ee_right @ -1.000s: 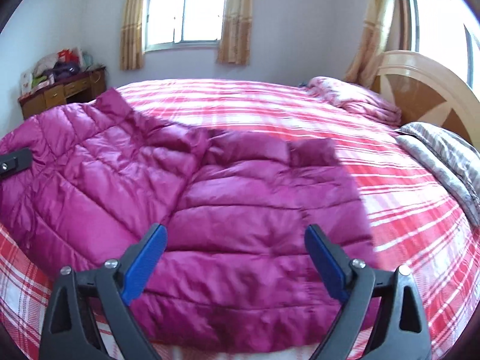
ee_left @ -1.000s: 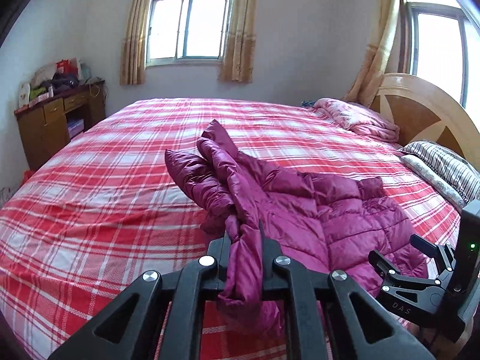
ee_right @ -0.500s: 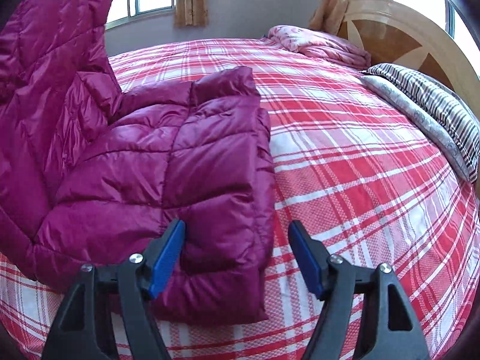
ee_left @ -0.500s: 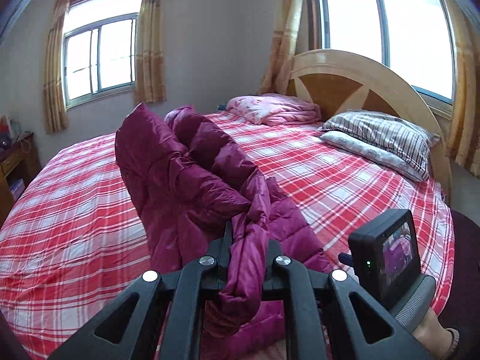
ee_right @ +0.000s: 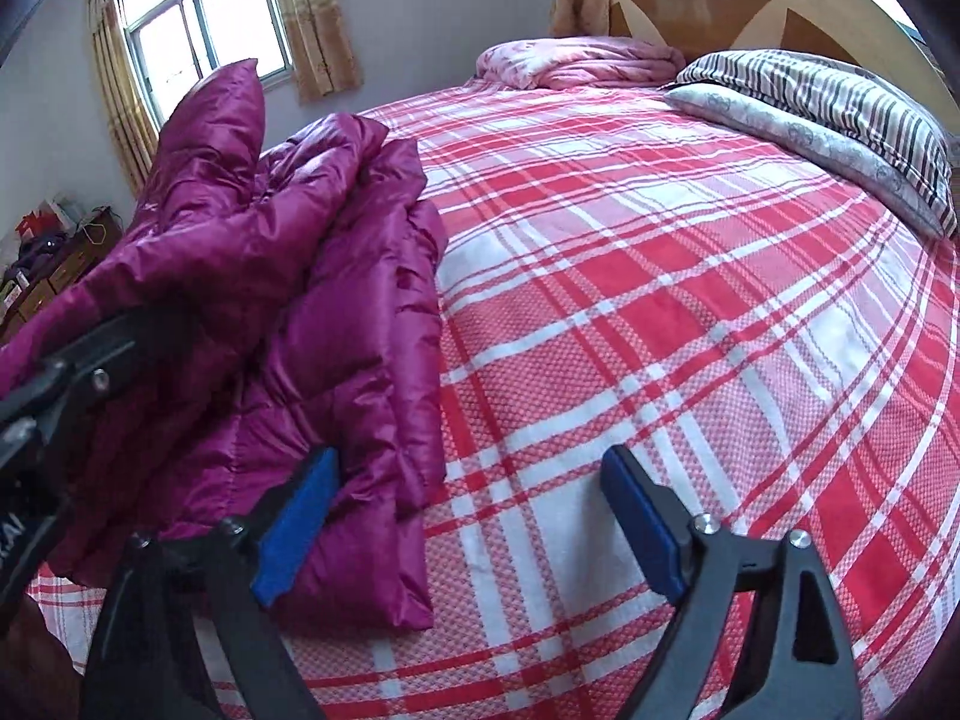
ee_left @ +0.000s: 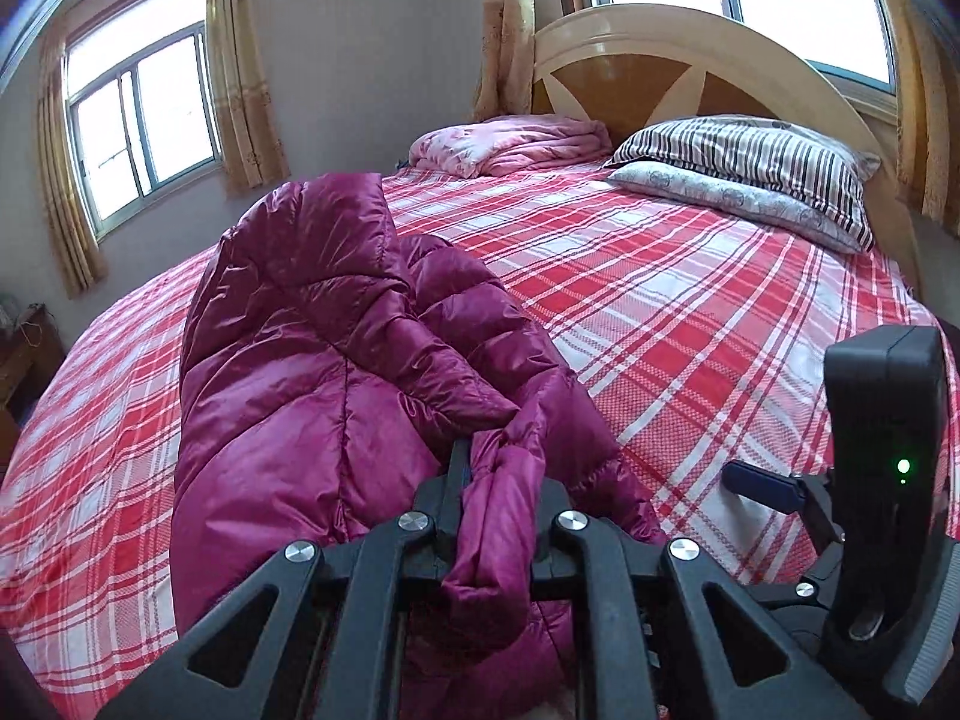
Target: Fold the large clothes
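One jacket (ee_left: 336, 396), magenta and quilted, lies on the near left part of the bed (ee_left: 690, 312), partly doubled over itself, with one section raised above the rest. Its lower layers rest flat on the plaid sheet; its right edge runs roughly straight toward the foot of the bed in the right wrist view.

Left gripper (ee_left: 498, 480): one, jaws opening slightly yet pinching a bunched fold of the jacket's edge between them; the fabric hangs down past the fingers toward the camera.

Right gripper (ee_right: 468, 516): one, jaws opening and spread wide, nothing pressed between the pads. Its left blue pad (ee_right: 297, 516) sits over the jacket's near corner; whether it touches the fabric cannot be told. Its right pad is over bare sheet.

At the head of the bed: two pillows stacked, a striped one (ee_left: 756, 162) on a patterned one (ee_left: 720, 198), and one folded pink quilt (ee_left: 516, 141) beside them. One arched wooden headboard (ee_left: 660, 54) behind. Two windows visible, with tan curtains. One cluttered wooden cabinet (ee_right: 54, 264) stands against the left wall.
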Available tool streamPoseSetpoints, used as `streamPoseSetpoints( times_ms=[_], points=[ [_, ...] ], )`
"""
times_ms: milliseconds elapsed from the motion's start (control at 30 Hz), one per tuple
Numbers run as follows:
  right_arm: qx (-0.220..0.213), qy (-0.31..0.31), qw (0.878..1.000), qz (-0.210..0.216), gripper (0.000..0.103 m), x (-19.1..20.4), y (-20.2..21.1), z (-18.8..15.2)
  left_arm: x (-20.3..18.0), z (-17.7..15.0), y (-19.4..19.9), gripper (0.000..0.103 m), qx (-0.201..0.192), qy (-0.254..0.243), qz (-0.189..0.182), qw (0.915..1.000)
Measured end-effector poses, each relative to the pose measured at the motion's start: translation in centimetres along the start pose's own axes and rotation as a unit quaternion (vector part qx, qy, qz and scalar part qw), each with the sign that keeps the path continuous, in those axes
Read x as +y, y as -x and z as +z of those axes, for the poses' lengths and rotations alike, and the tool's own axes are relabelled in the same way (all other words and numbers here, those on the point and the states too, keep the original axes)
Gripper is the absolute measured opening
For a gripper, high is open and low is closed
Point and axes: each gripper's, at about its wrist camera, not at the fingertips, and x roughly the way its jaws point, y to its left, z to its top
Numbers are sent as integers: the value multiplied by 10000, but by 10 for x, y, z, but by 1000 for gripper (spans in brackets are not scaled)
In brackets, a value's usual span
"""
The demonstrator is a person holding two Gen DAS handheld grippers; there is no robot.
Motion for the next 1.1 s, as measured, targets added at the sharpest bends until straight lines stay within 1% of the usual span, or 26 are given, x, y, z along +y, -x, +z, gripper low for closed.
streamPoseSetpoints(
  times_ms=[100, 200, 267, 300, 333, 367, 433, 467, 500, 533, 567, 600, 633, 667, 733, 767, 800, 833, 900, 933, 967, 1000, 1033, 1100],
  points=[
    [-166, 54, 9997, -171, 92, 4, -1, -6, -8, 2, -3, 14, 6, -222, 116, 9997],
    [-248, -78, 9996, -100, 93, 0, 0, -8, -17, 10, 3, 18, -93, -416, 275, 9987],
    [-301, -144, 9994, -52, 93, -2, 3, -11, -24, 17, 9, 30, -306, -502, 314, 9978],
    [-334, -166, 9993, -42, 93, -3, 4, -12, -26, 20, 15, 47, -445, -539, 363, 9969],
    [-368, -219, 9991, -16, 93, -4, 5, -13, -26, 22, 23, 56, -621, -539, 510, 9953],
    [-381, -255, 9989, 8, 93, -6, 5, -13, -26, 26, 36, 60, -904, -498, 637, 9926],
    [-377, -226, 9990, -14, 93, -5, 5, -12, -19, 33, 65, 73, -1442, -350, 628, 9869],
    [-378, -215, 9991, -24, 93, -5, 3, -12, -14, 36, 83, 76, -1789, -281, 679, 9811],
    [-379, -205, 9991, -32, 93, -4, 3, -12, -7, 39, 99, 81, -2103, -201, 822, 9740],
    [-377, -196, 9991, -38, 94, -4, 3, -11, 5, 42, 113, 91, -2415, -67, 980, 9654],
    [-375, -192, 9991, -39, 94, -4, 2, -11, 18, 44, 120, 96, -2591, 77, 1152, 9589],
    [-376, -193, 9991, -37, 94, -4, 2, -11, 33, 47, 121, 101, -2615, 223, 1390, 9549],
    [-379, -191, 9991, -41, 94, -4, 3, -11, 51, 50, 113, 101, -2465, 344, 1596, 9553],
    [-380, -184, 9991, -56, 94, -4, 3, -11, 69, 52, 100, 101, -2215, 449, 1764, 9580],
    [-391, -175, 9990, -95, 94, -3, 4, -11, 106, 50, 63, 101, -1576, 711, 2187, 9604],
    [-392, -186, 9990, -102, 94, -3, 5, -11, 126, 45, 38, 101, -1161, 893, 2278, 9626],
    [-394, -213, 9989, -97, 94, -3, 6, -11, 142, 40, 15, 101, -791, 1053, 2290, 9645],
    [-397, -257, 9989, -71, 94, -4, 7, -11, 158, 32, -10, 101, -408, 1224, 2322, 9641],
    [-407, -332, 9986, -31, 93, -8, 10, -9, 174, 16, -48, 101, 153, 1362, 2237, 9650],
    [-470, -425, 9980, -32, 93, -13, 15, -7, 179, 9, -60, 101, 300, 1432, 2214, 9641],
    [-567, -508, 9971, -53, 91, -16, 21, -4, 180, 4, -68, 101, 329, 1535, 2068, 9657],
    [-712, -594, 9957, -94, 88, -21, 30, 1, 179, 1, -69, 101, 287, 1643, 1923, 9671],
    [-861, -663, 9940, -134, 87, -25, 40, 6, 176, -1, -70, 101, 215, 1688, 1861, 9677],
    [-1246, -785, 9891, -4, 86, -31, 63, 21, 160, 2, -71, 101, 70, 1496, 1777, 9726]
  ],
)
